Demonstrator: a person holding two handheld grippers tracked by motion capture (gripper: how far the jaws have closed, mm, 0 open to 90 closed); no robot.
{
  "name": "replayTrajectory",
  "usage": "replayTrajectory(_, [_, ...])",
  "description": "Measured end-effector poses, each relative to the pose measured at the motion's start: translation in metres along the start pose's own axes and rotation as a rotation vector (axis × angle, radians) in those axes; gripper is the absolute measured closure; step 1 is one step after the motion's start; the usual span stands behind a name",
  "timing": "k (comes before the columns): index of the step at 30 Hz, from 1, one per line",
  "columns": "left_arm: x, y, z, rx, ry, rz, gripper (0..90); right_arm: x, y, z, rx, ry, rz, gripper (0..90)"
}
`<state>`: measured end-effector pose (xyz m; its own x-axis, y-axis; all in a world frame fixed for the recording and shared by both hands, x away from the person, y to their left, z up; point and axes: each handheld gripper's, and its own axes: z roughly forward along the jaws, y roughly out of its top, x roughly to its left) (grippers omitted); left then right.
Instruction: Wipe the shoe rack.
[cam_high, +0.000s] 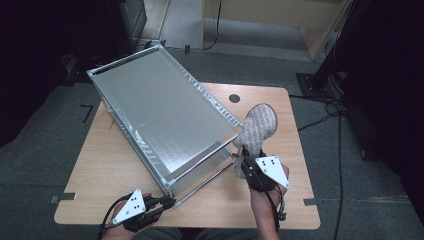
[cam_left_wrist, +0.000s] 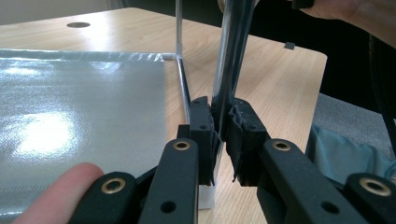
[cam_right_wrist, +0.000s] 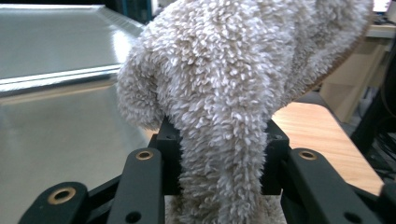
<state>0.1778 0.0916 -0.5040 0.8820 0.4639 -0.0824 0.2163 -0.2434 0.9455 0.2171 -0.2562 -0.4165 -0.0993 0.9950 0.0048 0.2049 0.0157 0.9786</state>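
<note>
A metal-framed rack (cam_high: 160, 115) with a silver fabric shelf (cam_left_wrist: 70, 116) lies tilted on the wooden table (cam_high: 115, 170). At the rack's near corner my left gripper (cam_high: 167, 202) is shut on a thin metal frame tube (cam_left_wrist: 231, 56), which rises between the pads above a white end cap (cam_left_wrist: 205, 196). The left gripper (cam_left_wrist: 222, 126) sits low by the table's front edge. Beside the rack's right end, my right gripper (cam_high: 245, 160) is shut on a fluffy grey slipper (cam_high: 257, 127) and holds it toe-up. In the right gripper view the slipper (cam_right_wrist: 233, 84) bulges out above the right gripper (cam_right_wrist: 219, 140).
A round cable hole (cam_high: 234, 98) sits at the table's far edge. Bare wood lies left of the rack and in front of it. Cables (cam_high: 325, 107) trail over the grey carpet to the right, near a dark stand (cam_high: 312, 82). A fingertip (cam_left_wrist: 60, 196) rests by the left gripper.
</note>
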Motion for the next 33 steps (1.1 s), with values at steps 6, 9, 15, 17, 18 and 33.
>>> replayTrajectory(6, [0.000, 0.000, 0.001, -0.001, 0.001, -0.002, 81.3, -0.010, 0.007, -0.007, -0.063, -0.059, 0.062, 63.3])
replayTrajectory(9, [0.000, 0.000, 0.001, -0.001, 0.001, -0.003, 81.3, -0.010, 0.013, -0.012, -0.121, -0.028, 0.089, 63.4])
replayTrajectory(15, [0.000, 0.000, 0.002, 0.003, -0.002, -0.003, 81.2, 0.023, 0.023, -0.016, -0.118, 0.202, 0.002, 62.6])
replayTrajectory(17, [0.000, -0.001, 0.002, 0.005, -0.003, -0.001, 81.2, 0.035, 0.024, -0.017, -0.115, 0.250, -0.032, 62.2])
replayTrajectory(18, [0.000, -0.001, 0.002, 0.005, -0.004, -0.002, 81.2, 0.042, 0.024, -0.019, -0.112, 0.273, -0.036, 62.1])
replayTrajectory(33, [0.001, -0.002, 0.003, 0.020, -0.002, 0.002, 80.9, 0.118, 0.029, -0.045, -0.117, 0.578, -0.177, 57.2])
